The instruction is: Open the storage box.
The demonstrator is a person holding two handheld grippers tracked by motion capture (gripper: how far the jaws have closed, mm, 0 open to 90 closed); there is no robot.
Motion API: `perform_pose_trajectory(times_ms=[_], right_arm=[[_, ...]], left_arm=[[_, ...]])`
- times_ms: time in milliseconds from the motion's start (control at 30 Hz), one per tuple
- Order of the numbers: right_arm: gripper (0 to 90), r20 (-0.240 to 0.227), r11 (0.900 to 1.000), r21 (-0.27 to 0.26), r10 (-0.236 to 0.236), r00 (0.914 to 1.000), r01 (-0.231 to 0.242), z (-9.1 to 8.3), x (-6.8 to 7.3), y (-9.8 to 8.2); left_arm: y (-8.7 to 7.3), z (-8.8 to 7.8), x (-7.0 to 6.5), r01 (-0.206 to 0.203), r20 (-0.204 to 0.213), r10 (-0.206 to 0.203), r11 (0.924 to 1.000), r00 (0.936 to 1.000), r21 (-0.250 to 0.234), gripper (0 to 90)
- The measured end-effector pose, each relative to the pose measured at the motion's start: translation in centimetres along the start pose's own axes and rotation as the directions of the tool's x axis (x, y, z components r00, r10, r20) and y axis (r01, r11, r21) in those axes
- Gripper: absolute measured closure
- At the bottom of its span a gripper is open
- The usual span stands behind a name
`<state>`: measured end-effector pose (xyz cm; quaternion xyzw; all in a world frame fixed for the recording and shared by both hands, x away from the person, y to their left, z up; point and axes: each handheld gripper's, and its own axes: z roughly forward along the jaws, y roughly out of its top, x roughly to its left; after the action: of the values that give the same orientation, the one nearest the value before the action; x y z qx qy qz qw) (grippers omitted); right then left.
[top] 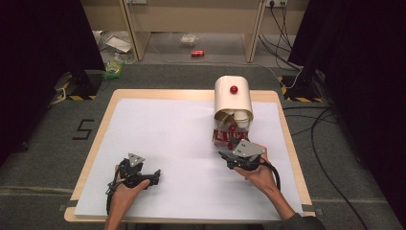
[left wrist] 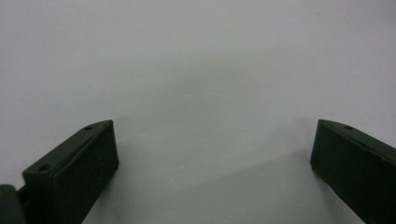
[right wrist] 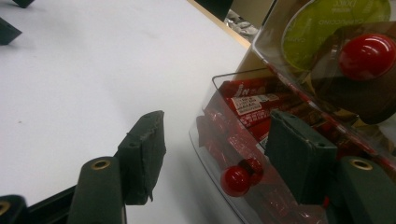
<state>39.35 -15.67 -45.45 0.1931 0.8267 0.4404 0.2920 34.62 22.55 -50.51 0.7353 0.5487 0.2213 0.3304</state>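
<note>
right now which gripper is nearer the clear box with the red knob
Right. The right gripper is at the near end of the clear box, its open jaws straddling the small red knob. The left gripper rests well to the left on the white sheet.

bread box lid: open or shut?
Open. The bread box has its clear lid dropped forward, exposing red packets inside; the right hand-held gripper straddles the lid's red knob.

red knob (right wrist: 235, 180), cream lid (top: 232, 98), white sheet (top: 167, 139)
</note>
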Motion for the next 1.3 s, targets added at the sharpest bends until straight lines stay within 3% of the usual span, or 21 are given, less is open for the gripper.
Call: perform_pose_trajectory(times_ms=[1067, 1300], right_arm=[[42.6, -0.083, 1.0, 0.017, 0.024, 0.9963, -0.023, -2.5, 1.3, -0.8], [43.9, -0.115, 0.999, 0.047, 0.015, 0.9932, -0.009, -2.7, 2.0, -1.2]], left_arm=[[0.0, 0.0, 0.0, 0.0, 0.001, 0.0, 1.0, 1.0, 0.001, 0.1], [0.0, 0.0, 0.0, 0.0, 0.001, 0.0, 1.0, 1.0, 0.0, 0.1]])
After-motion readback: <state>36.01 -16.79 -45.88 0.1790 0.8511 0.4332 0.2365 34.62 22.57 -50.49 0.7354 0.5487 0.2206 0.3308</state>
